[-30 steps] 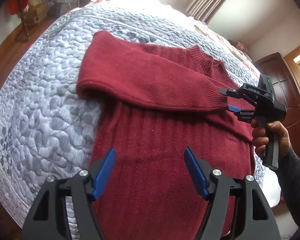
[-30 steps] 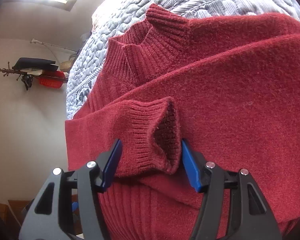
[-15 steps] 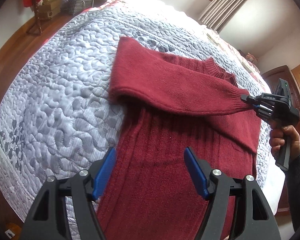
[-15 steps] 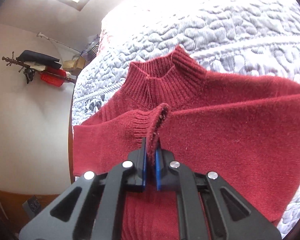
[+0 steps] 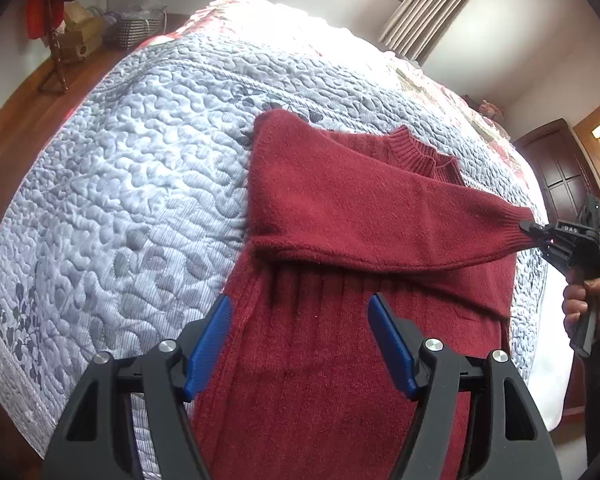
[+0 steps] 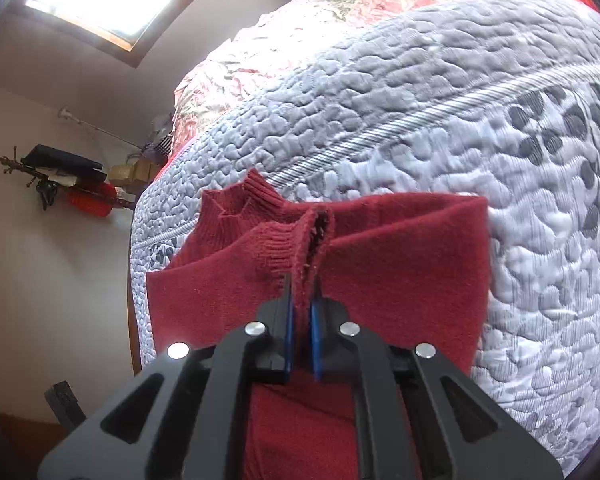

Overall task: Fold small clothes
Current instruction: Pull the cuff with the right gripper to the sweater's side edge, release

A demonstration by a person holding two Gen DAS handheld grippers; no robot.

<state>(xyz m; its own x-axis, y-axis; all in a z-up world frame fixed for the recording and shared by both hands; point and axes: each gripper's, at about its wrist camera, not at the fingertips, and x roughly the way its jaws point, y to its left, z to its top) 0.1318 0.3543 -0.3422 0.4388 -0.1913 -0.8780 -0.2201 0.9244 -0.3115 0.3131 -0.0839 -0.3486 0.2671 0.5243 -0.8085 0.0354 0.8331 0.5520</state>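
Red sweater [image 5: 340, 320] beneath spread left tongs [image 5: 300, 344], cuff [image 6: 296, 248] pinched by right tongs [image 6: 301, 320]

Dark red ribbed sweater [image 5: 340, 320] on pale grey quilt [image 5: 140, 184] with darker grey leaf print; blue-padded black jaws

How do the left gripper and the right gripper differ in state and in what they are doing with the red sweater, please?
The left gripper is open, its blue fingers spread wide; the right gripper is shut on the sleeve cuff. The left gripper hovers over the ribbed body of the red sweater and holds nothing; the right gripper holds the sleeve stretched across the chest. Both have black frames with blue pads and work over the quilted bedspread.
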